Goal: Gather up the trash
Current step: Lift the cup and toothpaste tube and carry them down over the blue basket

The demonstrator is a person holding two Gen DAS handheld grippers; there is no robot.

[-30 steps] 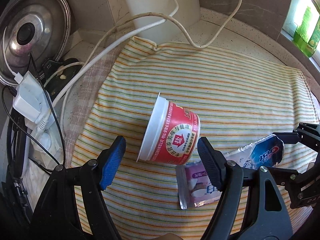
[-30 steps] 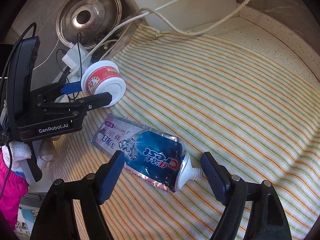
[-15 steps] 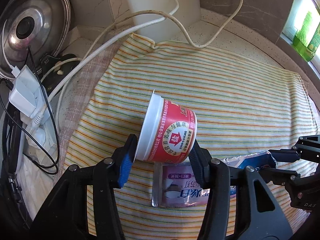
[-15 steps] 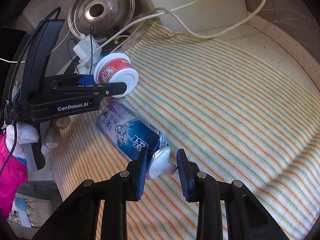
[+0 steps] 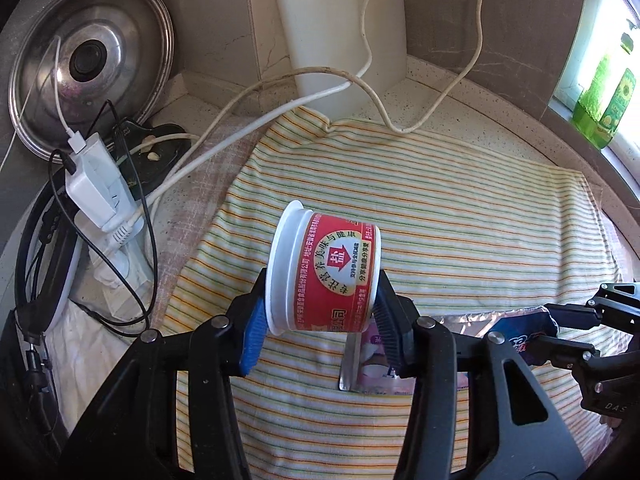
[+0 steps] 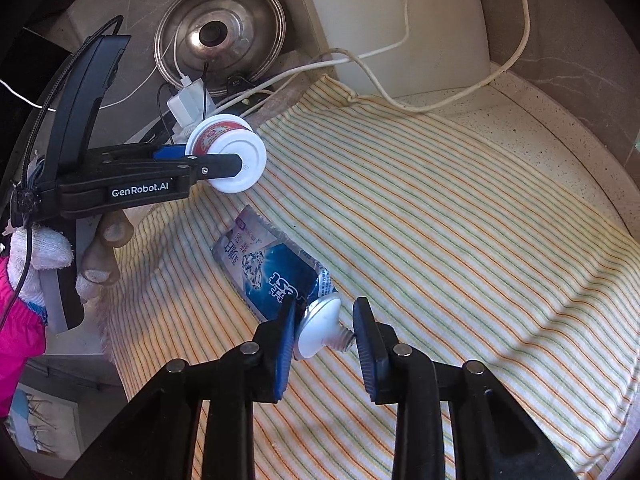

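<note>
My left gripper (image 5: 320,316) is shut on a red and white salt tub (image 5: 326,276) and holds it on its side above the striped cloth (image 5: 460,200). The tub also shows in the right wrist view (image 6: 230,152), off the cloth. My right gripper (image 6: 325,334) is shut on the white neck of a flattened blue Crest toothpaste tube (image 6: 276,276). The tube's neck is raised and its tail trails down to the cloth. In the left wrist view the tube (image 5: 516,340) lies partly behind the left gripper.
A steel pot lid (image 5: 92,64) leans at the back left. A white charger (image 5: 98,188) and tangled cables sit on the left. A white cylinder (image 5: 340,20) stands at the back. Green bottles (image 5: 604,104) stand on the sill at the right.
The left gripper closed on the salt tub and lifted it off the cloth. The right gripper closed on the toothpaste tube's neck and raised that end.
</note>
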